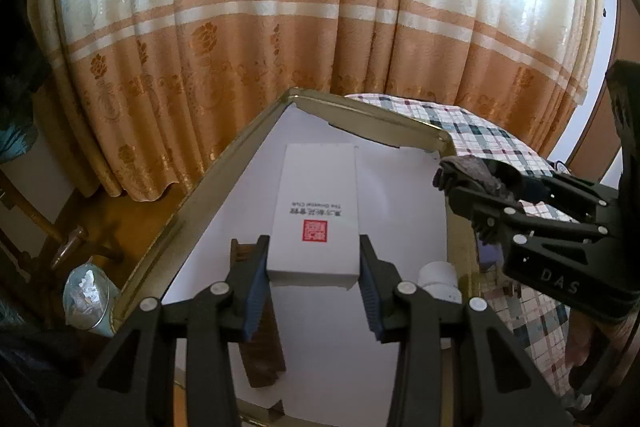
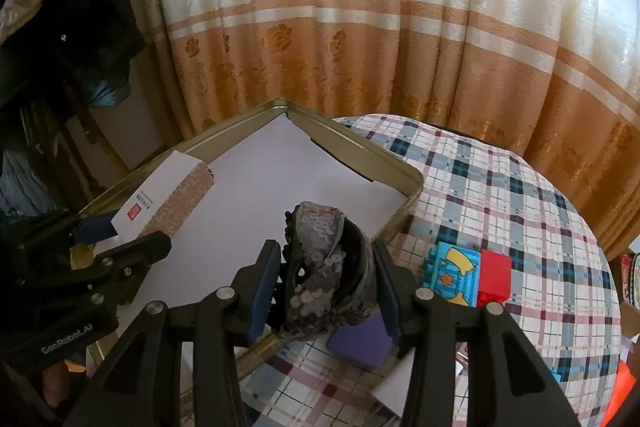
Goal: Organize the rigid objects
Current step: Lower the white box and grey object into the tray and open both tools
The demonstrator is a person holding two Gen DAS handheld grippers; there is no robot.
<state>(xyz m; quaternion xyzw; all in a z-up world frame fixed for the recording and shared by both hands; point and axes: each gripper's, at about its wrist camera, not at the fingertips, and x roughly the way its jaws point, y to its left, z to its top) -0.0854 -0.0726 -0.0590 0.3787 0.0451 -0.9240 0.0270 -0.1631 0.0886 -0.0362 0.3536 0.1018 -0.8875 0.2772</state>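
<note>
My left gripper (image 1: 314,259) is shut on a long white box with a red seal (image 1: 316,203) and holds it over the gold metal tin (image 1: 224,163) lined with white paper. The box also shows in the right wrist view (image 2: 160,195). My right gripper (image 2: 326,263) is shut on a dark sequinned roll (image 2: 324,259) above the tin's near right edge (image 2: 404,203). From the left wrist view the right gripper (image 1: 452,183) hangs at the tin's right side. A brown wooden piece (image 1: 264,339) and a white bottle (image 1: 438,281) lie in the tin.
A checked tablecloth (image 2: 520,207) covers the round table. On it lie a blue toy block (image 2: 452,275), a red block (image 2: 494,277) and a purple block (image 2: 360,341). A curtain (image 2: 360,27) hangs behind. A glass (image 1: 86,299) stands lower left, off the table.
</note>
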